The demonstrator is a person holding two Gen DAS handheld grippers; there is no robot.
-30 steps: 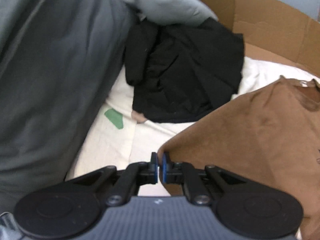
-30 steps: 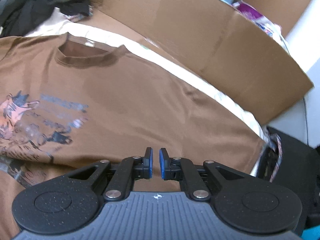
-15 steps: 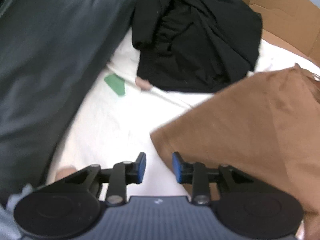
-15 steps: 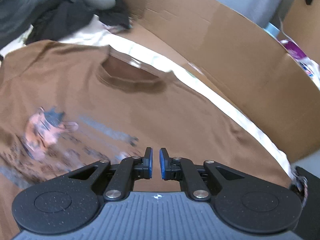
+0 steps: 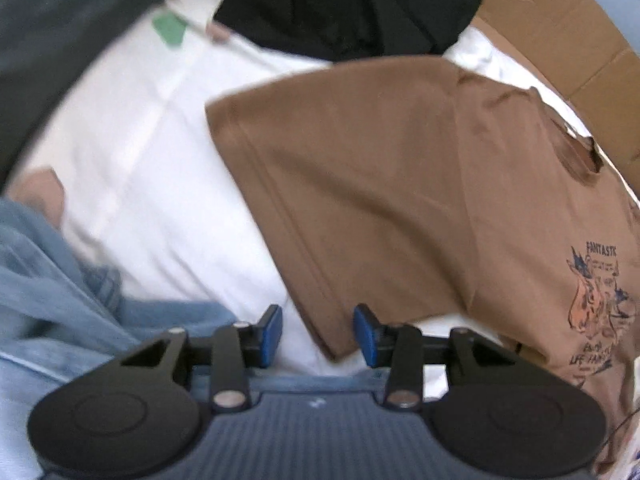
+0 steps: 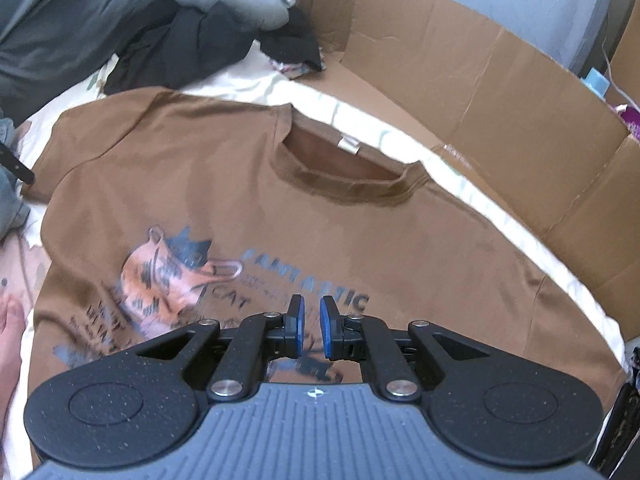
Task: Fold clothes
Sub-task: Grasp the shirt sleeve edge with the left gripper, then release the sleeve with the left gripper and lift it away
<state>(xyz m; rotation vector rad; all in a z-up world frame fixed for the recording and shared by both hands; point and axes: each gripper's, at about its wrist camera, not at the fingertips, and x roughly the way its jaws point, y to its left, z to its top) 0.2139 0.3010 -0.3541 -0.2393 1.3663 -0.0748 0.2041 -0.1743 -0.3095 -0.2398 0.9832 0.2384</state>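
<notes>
Shirt: brown T-shirt (image 6: pixel 320 208) spread flat, print up, across the frame's middle on the white sheet (image 5: pixel 152 184).
Left gripper (image 5: pixel 318 330): jaws wide apart, empty, at the sleeve corner.
Right gripper (image 6: pixel 311 326): narrow gap, gripping nothing, above the print.
Progress: no fold visible; sleeves, body unfolded.
Pile: black clothes (image 6: pixel 192 40), upper left.

We see brown t-shirt (image 6: pixel 360 220) flat on white sheet (image 6: pixel 460 176), print up; right claw (image 6: pixel 311 326) over print, blue pads narrowly apart, empty. Black clothes (image 6: pixel 192 44) behind, cardboard (image 6: pixel 500 80) beyond.
</notes>
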